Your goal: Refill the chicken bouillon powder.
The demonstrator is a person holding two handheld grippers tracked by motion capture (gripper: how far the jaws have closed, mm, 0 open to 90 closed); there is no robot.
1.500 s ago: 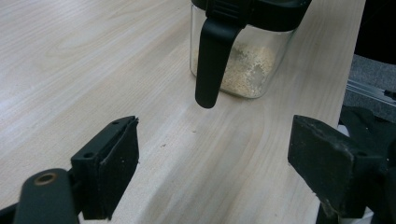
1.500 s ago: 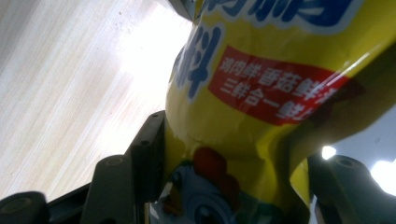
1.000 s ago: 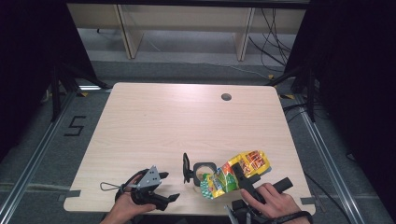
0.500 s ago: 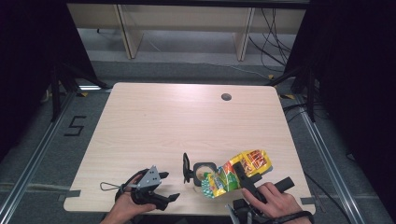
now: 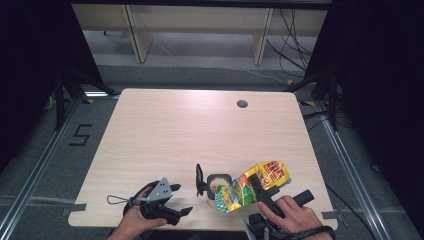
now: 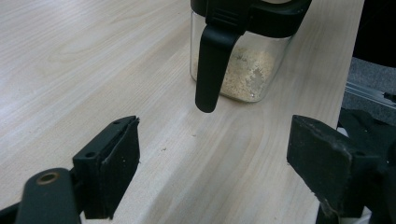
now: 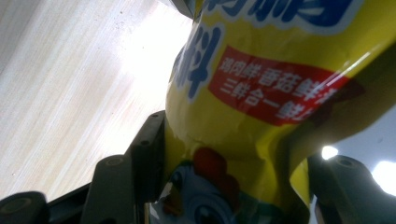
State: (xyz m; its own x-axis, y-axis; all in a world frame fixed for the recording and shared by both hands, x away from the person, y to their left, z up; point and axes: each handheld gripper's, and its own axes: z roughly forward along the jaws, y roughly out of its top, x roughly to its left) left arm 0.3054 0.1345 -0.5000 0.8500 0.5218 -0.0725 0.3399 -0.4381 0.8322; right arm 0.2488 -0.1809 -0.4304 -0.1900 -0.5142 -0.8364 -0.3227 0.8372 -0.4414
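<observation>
Right claw [image 5: 255,187] grips the seasoning bag [image 5: 250,187], mouth tilted over the open jar [image 5: 218,186] for pouring; left claw [image 5: 172,200] idles agape, empty.

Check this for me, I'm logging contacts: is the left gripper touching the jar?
Apart. In the left gripper view, bare table separates the open left gripper from the jar.

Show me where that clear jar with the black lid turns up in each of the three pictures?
High view: the jar stands near the table's front edge, just left of the yellow bag.
Left gripper view: the jar is at top centre, pale powder at its bottom, a black flap hanging down its front.
Right gripper view: I cannot make the jar out; the bag blocks most of it.
Shared landmark: the pale wooden table.
</observation>
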